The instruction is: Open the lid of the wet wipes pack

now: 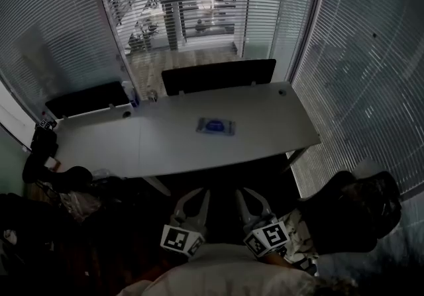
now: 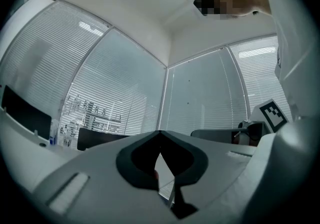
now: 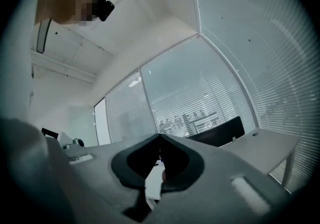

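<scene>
The wet wipes pack (image 1: 216,126) lies flat on the white table (image 1: 165,149), a pale pouch with a blue label on top and its lid down. Both grippers are held low by my body, well short of the table's near edge. In the head view the left gripper (image 1: 193,192) and the right gripper (image 1: 246,192) point toward the table, side by side. In the left gripper view the left gripper (image 2: 160,134) has its jaw tips meeting with nothing between them. The right gripper (image 3: 160,138) looks the same in its own view. Neither gripper view shows the pack.
Two black chairs (image 1: 218,76) (image 1: 86,99) stand behind the table, and a small bottle (image 1: 129,93) sits near its far left corner. A dark padded chair (image 1: 351,212) is at my right. Clutter and a black device (image 1: 43,139) are at the left. Blinds cover the glass walls.
</scene>
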### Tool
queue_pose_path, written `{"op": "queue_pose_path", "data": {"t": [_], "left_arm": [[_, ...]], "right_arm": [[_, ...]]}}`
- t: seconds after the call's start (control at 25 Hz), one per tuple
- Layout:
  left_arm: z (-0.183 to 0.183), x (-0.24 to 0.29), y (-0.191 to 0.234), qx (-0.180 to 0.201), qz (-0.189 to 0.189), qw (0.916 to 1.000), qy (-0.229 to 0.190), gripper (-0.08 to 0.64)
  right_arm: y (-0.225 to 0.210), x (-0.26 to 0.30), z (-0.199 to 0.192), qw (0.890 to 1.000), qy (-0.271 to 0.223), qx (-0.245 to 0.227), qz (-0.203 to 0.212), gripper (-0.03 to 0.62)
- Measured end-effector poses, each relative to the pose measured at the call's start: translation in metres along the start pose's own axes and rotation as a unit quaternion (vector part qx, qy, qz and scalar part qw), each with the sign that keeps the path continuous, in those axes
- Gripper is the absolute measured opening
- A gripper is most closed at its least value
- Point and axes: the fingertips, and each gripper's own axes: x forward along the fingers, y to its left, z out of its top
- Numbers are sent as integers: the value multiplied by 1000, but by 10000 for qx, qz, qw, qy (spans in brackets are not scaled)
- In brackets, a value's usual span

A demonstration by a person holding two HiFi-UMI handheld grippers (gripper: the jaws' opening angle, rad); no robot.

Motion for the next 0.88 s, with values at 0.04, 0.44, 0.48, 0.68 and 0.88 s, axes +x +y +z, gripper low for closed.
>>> {"op": "queue_pose_path", "data": {"t": [0.04,0.44,0.48,0.68,0.88], "left_arm": [[-2,2,-3,-3,1,10000,13,3],[-24,17,-27,-37,-6,9999,126,3],[-26,18,-28,-26,-11,9999,141,3],[-24,26,-26,3,23,9999,123,3],[-26,37,-11,-21,65,9998,181,3]], "right_arm": [[-3,-2,0,10000,13,17,-5,-3],[-33,-20,1,9999,77,101,-63,-3],[-34,-21,0,9999,93,88,-57,-2],[-41,-16,-4,9997,168,171,-63,-3],[-47,-2,-6,9995,197,238,-12,-3]]}}
